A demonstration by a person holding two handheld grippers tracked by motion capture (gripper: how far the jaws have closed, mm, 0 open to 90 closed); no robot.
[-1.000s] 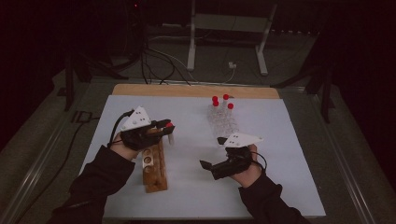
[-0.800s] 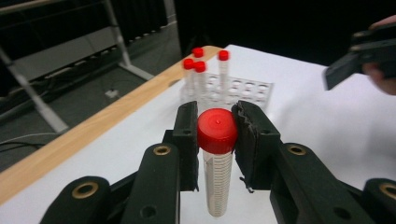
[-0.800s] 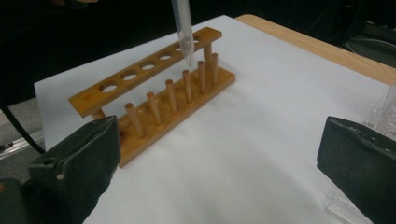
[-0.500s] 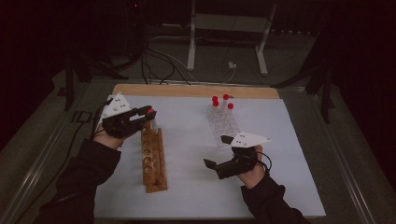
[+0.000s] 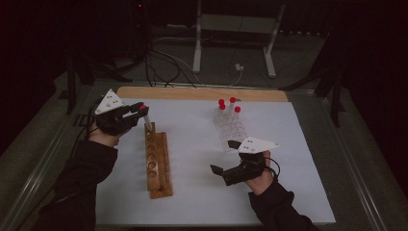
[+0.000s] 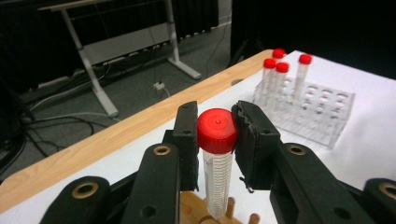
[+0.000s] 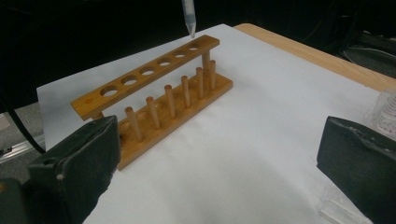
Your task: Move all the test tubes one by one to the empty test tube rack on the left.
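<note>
High view: two grippers over a white sheet (image 5: 288, 144) on a wooden table (image 5: 202, 93). Left gripper (image 5: 139, 112) pinching one red-capped tube (image 6: 216, 158) just under its cap, tube hanging upright with its tip just above the far end hole of one wooden tube rack (image 5: 158, 161), not yet inside. Six holes in a row along that rack's top bar, six pegs beside them, all holes vacant. Right gripper (image 5: 222, 158) spread wide, holding nothing, well apart from the left gripper, wooden rack lying between the two. Beyond the right gripper, one clear plastic rack (image 5: 230, 127) carrying four more red-capped tubes (image 6: 282, 67), counted in the left gripper view, three of them plain from above. Behind the table, dark room, grey floor, loose cables (image 5: 163, 62), one white metal stand (image 5: 235, 29).
</note>
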